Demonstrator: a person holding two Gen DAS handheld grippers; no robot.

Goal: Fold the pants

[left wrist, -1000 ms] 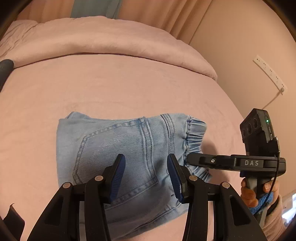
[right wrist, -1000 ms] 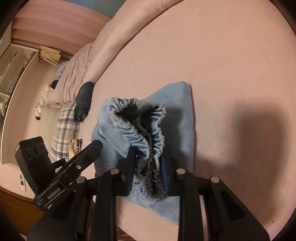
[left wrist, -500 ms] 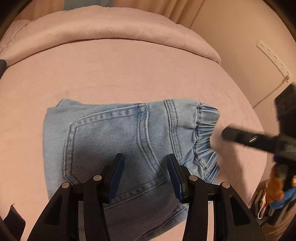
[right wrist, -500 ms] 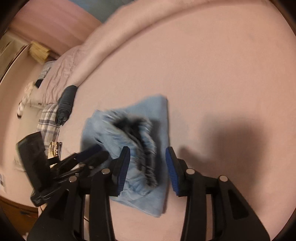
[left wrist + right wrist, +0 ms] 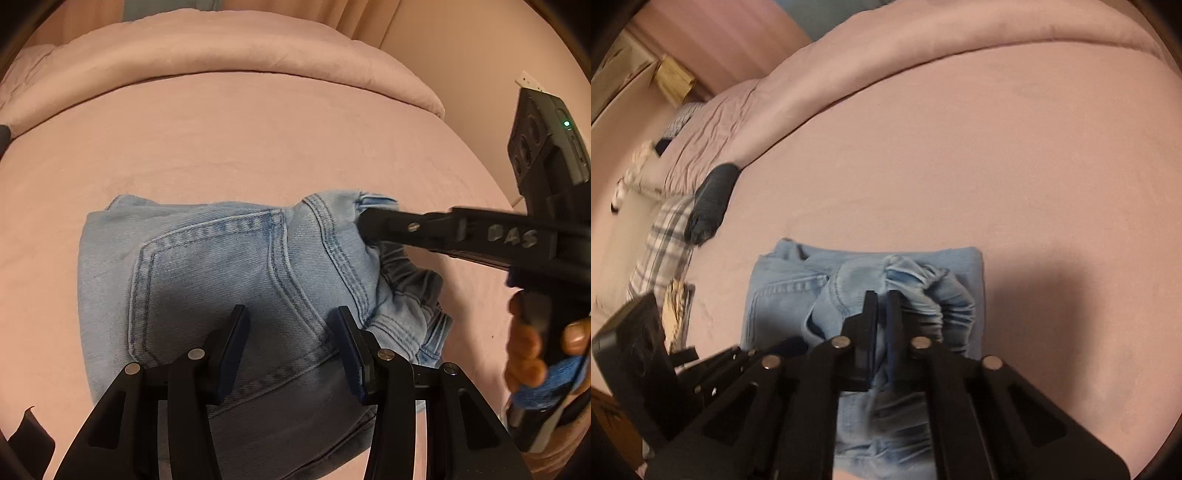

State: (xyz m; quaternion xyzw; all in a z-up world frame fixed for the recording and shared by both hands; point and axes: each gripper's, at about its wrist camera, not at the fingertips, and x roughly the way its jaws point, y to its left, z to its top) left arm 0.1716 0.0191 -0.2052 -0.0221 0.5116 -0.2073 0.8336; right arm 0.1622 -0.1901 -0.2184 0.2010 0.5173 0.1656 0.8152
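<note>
Light blue denim pants lie folded into a small bundle on the pink bed. My left gripper is open, its blue pads spread just over the back pocket area, with flat denim under them and nothing pinched. My right gripper comes in from the right and is shut on the pants' elastic waistband. In the right wrist view the right gripper has its pads pressed together on a raised fold of the waistband, which bunches up above the rest of the pants.
A rolled pink duvet runs along the far side of the bed. A dark rolled garment and a plaid cloth lie at the bed's left edge. A person's hand holds the right gripper's handle near the wall.
The right gripper let go of the waistband, drew back with its jaws apart, then came in again and shut on the waistband. The left gripper sank closer to the pants.
</note>
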